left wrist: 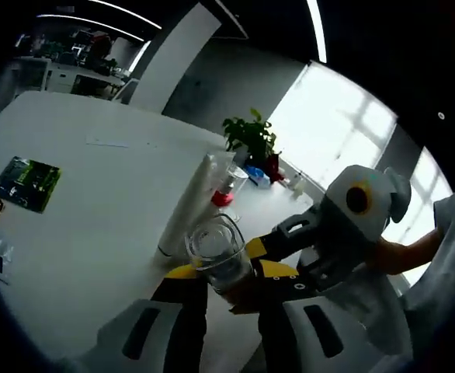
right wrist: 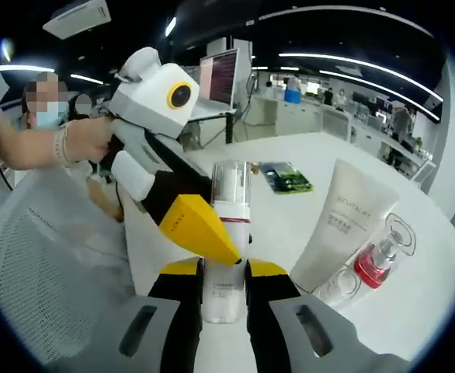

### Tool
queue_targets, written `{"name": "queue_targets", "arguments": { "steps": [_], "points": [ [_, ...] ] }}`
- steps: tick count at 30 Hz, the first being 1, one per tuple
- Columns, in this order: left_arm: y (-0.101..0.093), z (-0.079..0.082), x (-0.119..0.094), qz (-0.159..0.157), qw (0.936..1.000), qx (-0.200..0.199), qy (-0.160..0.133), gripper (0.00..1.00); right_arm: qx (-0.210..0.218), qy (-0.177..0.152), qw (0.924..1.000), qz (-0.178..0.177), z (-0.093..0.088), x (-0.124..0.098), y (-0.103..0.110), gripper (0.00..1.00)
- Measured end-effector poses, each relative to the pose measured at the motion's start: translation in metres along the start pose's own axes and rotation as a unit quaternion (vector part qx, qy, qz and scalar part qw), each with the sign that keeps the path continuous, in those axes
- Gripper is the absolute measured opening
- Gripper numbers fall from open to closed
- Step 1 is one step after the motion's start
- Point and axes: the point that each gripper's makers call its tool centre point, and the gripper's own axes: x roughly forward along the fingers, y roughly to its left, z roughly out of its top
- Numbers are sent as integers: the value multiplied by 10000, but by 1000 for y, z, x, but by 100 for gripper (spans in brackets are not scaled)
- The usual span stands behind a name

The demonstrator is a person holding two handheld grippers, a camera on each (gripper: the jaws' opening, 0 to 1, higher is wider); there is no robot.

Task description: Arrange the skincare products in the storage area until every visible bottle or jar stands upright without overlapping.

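**Clear bottle clamped by both grippers over the white table**

Item 1. Clear bottle (right wrist: 229,233): tall, straight-sided, glossy see-through plastic with a band of red print low on the body. In my right gripper view it stands up between my own jaws. In my left gripper view I look down its round top (left wrist: 216,247), a thick transparent ring with a hollow centre.

Item 2. Right gripper (right wrist: 224,280): black jaws tipped with yellow pads, closed against the bottle's lower body on both sides.

Item 3. Left gripper (left wrist: 224,276): same black and yellow build, its pads pressed on the bottle from either side. In my right gripper view it reaches in from the left (right wrist: 200,225), a white moulded shell with a wedge-shaped yellow pad lying against the bottle, held by a person's hand (right wrist: 88,140).

Item 4. White tube (right wrist: 344,225): matte, flat-ended, tapering, with faint grey lettering, leaning to the right of the bottle. In my left gripper view it is a long pale cylinder (left wrist: 189,202) just beyond the bottle.

Item 5. Red bottle (right wrist: 376,264): small, glossy red body with a clear cap, lying near the tube's right side, touching or nearly so; I cannot tell which. It also shows past the tube (left wrist: 226,194).

Item 6. Table (left wrist: 95,194): smooth white top, with a green printed card (left wrist: 27,183) lying flat at the far left.

Item 7. Potted plant (left wrist: 251,136): leafy green, at the table's far edge.
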Motion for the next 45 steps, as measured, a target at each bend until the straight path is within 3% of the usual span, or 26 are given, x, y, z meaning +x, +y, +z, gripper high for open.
{"name": "queue_targets", "arguments": {
  "steps": [9,14,16,19,21,26,29,31,37,39,40,45],
  "points": [
    [-4,-4,1,-21,9994,301,147,17,-297,28,9996,5,-2,5,2,21],
    [10,-3,-2,171,9990,367,185,17,-263,22,9996,36,-3,2,-1,20],
    [16,-3,-4,348,9980,491,214,17,-227,-9,9997,26,-2,1,-4,20],
    [33,-9,-9,870,9893,1050,514,17,-251,-123,9996,-87,2,-2,-8,21],
    [38,-11,-10,955,9873,1128,590,17,-177,-172,9997,-89,5,-4,-10,20],
    [30,-14,-7,697,9868,1290,692,17,174,-588,9981,20,20,-9,-10,21],
    [29,-16,-7,646,9854,1377,759,17,253,-591,9978,128,18,-11,-9,23],
    [24,-17,-6,467,9863,1375,787,17,641,-901,9934,318,28,-14,-6,22],
    [6,-25,-6,-60,9782,1806,1019,17,954,-1155,9862,708,34,-21,-3,22],
    [-5,-31,-4,-303,9715,2073,1106,18,1006,-1200,9845,794,35,-21,-1,23],
    [-9,-34,-3,-294,9710,2077,1148,17,1051,-1233,9816,1013,37,-22,5,24],
    [-29,-43,-6,-837,9626,2215,1316,18,988,-1402,9758,1353,46,-25,19,24]
  ]
}}
